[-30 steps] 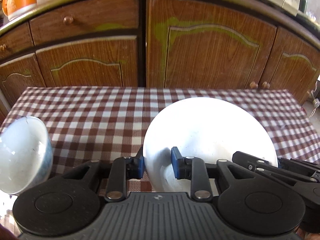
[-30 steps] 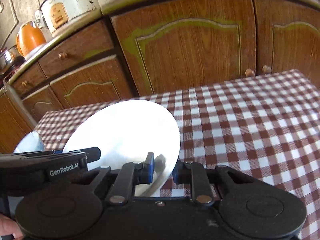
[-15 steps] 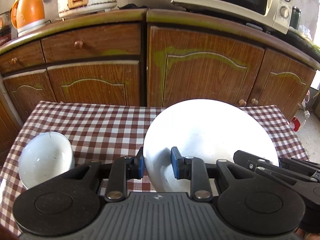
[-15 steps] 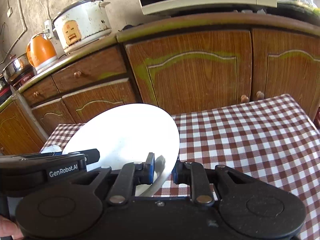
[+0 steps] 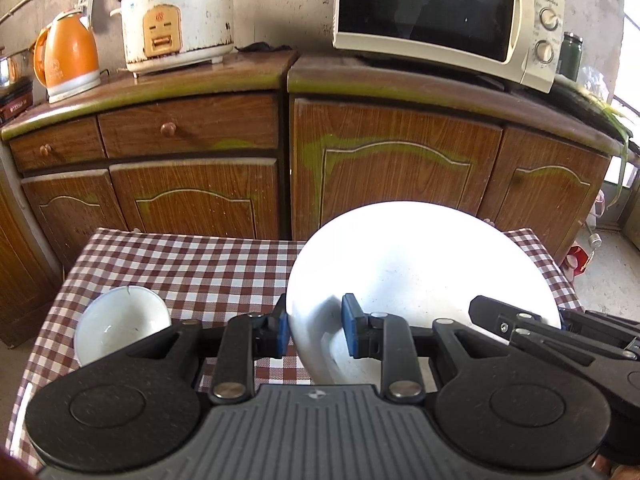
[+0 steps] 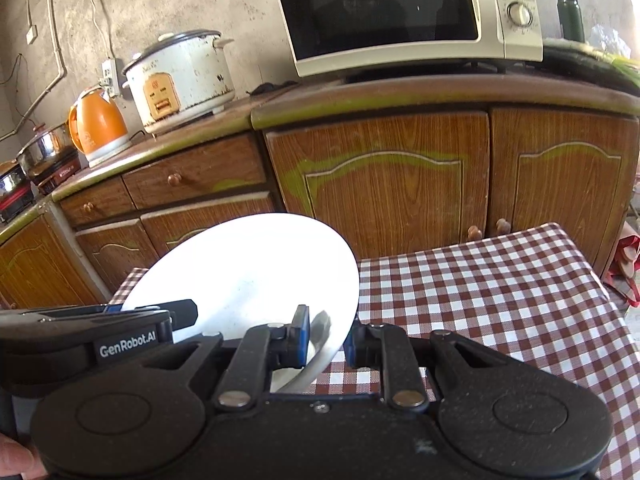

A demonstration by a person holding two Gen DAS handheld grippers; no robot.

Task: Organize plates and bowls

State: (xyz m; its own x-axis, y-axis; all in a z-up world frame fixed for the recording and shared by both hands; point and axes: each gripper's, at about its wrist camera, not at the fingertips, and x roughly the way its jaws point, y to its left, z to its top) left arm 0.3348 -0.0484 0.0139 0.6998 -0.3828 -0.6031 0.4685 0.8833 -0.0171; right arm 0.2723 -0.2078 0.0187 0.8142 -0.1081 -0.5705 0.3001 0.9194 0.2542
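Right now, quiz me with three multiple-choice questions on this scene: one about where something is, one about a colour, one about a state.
1. Where is the small bowl?
A. on the checked tablecloth
B. on the counter
C. inside the microwave

2. What colour is the kettle?
A. green
B. orange
C. black

3. How is the white plate held?
A. lying flat, untouched
B. by one gripper
C. by both grippers

Answers:
1 A, it sits on the cloth.
2 B, its body is orange.
3 C, the left gripper and right gripper each clamp its rim.
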